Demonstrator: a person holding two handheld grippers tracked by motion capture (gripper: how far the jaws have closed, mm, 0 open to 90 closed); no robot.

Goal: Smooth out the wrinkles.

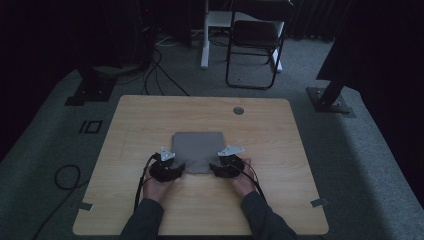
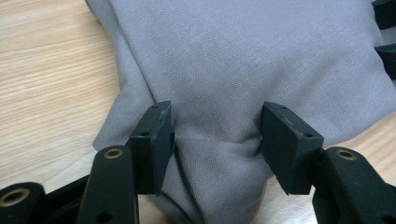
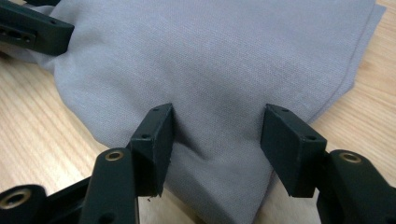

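One folded grey cloth (image 1: 198, 151), flat, near-square.

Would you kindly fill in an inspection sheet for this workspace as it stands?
Surface: wooden table, with a round grommet near the far edge.
Job's things: folded grey cloth, lying mid-table.
Clutter: tape tabs at the near edges.
Grippers: left gripper and right gripper straddle the cloth's near corners, jaws apart, fabric bunched between them.
Cables: black cables trail from the grippers; more lie on the floor.
Surroundings: dim room, grey carpet, folding chair.
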